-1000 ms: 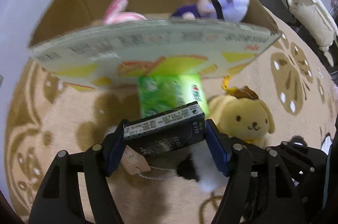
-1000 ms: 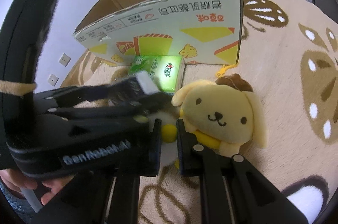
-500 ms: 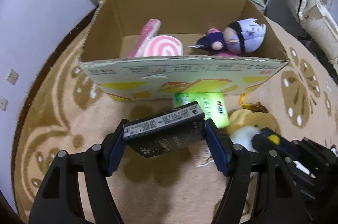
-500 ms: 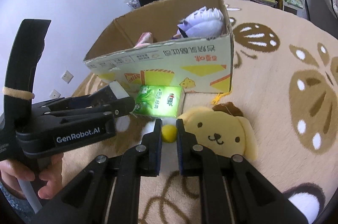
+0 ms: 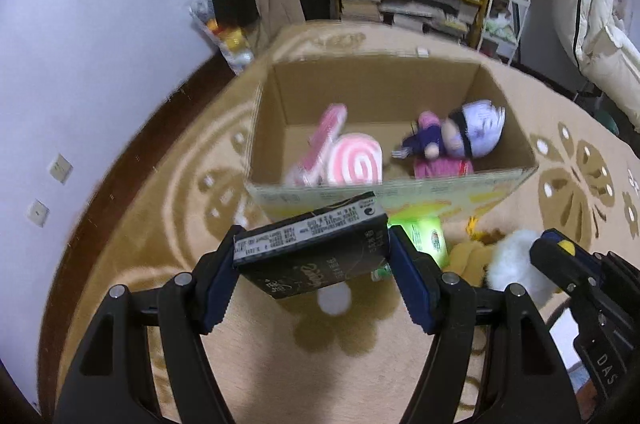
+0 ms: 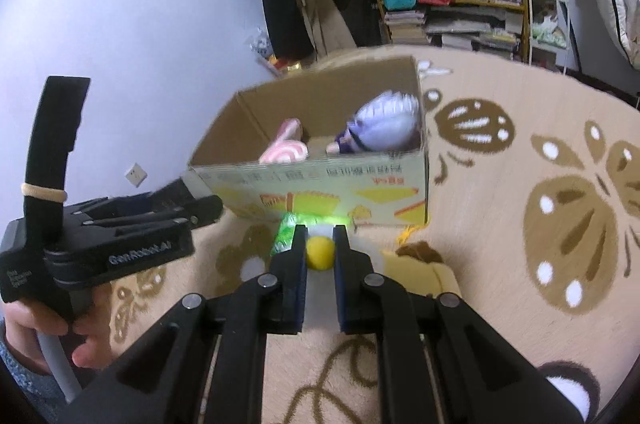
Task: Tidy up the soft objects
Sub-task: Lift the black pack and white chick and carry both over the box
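Both grippers carry things above the rug, near the box.

Left wrist view: the left gripper (image 5: 312,256) has its fingers clamped on a dark pack (image 5: 316,248), in front of the box (image 5: 392,80) holding a pink plush (image 5: 352,162) and a purple doll (image 5: 468,136). Right wrist view: the right gripper (image 6: 320,252) has its fingers closed on a white plush's yellow ball (image 6: 320,253), above a green pack (image 6: 286,234) and a yellow plush (image 6: 424,268) on the rug (image 6: 520,264).
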`<state>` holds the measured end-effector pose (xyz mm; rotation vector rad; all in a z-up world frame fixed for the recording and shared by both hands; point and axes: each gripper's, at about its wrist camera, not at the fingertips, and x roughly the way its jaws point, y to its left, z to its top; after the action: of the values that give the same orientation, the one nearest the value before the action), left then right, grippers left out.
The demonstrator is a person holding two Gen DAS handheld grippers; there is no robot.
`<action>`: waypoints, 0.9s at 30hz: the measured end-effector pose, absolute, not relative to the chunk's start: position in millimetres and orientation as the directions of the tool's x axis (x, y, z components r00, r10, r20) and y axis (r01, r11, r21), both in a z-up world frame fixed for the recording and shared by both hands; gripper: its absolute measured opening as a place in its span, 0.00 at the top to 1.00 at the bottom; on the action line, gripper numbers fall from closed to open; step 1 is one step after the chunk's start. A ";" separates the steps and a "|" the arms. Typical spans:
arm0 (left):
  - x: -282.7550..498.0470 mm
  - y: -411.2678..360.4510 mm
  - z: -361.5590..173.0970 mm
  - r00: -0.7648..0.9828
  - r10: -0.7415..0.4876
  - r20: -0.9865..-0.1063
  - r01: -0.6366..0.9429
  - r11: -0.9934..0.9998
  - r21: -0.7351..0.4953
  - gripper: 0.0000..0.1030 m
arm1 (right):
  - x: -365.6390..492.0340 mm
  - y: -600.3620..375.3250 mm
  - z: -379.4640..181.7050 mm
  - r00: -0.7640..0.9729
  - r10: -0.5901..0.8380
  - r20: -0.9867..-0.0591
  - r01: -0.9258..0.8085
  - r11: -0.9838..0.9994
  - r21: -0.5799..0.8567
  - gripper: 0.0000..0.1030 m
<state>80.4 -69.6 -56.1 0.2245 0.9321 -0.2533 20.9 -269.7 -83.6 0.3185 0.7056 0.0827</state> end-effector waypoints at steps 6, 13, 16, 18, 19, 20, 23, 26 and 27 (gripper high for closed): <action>80.8 -61.7 -30.5 0.615 -0.129 -0.778 0.296 0.952 0.076 0.32 | 17.1 -268.5 -54.6 0.812 0.170 -0.559 0.006 0.954 0.299 0.88; 77.7 -64.7 -0.9 0.662 -0.123 -0.740 0.292 0.951 0.103 0.32 | 17.2 -269.0 -27.9 0.862 0.137 -0.488 0.009 0.959 0.285 0.88; 76.9 -66.4 12.4 0.689 -0.124 -0.714 0.293 0.949 0.118 0.32 | 21.0 -269.3 -17.5 0.870 0.130 -0.475 0.005 0.962 0.274 0.88; 78.0 -66.4 18.9 0.705 -0.117 -0.700 0.287 0.949 0.129 0.32 | 22.1 -269.1 -10.5 0.876 0.125 -0.465 0.002 0.965 0.263 0.88; 78.7 -65.9 20.9 0.711 -0.115 -0.694 0.283 0.950 0.132 0.32 | 22.9 -268.8 -5.5 0.881 0.126 -0.455 -0.003 0.966 0.260 0.88; 79.7 -65.0 23.1 0.716 -0.112 -0.689 0.278 0.951 0.134 0.32 | 24.2 -268.0 -0.2 0.885 0.126 -0.448 -0.009 0.967 0.254 0.88; 85.1 -63.2 27.5 0.731 -0.110 -0.673 0.267 0.954 0.134 0.32 | 26.6 -263.3 15.3 0.896 0.129 -0.424 -0.030 0.973 0.230 0.88; 91.2 -61.2 30.8 0.749 -0.091 -0.656 0.244 0.959 0.145 0.32 | 31.0 -255.7 30.2 0.904 0.129 -0.407 -0.052 0.979 0.195 0.88; 93.7 -60.7 33.2 0.753 -0.086 -0.652 0.236 0.961 0.146 0.32 | 34.3 -251.7 37.6 0.908 0.129 -0.398 -0.063 0.982 0.176 0.88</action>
<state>93.7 -60.7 33.2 0.2254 0.6971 -0.1772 34.3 -251.7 37.6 0.1606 0.4202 0.0996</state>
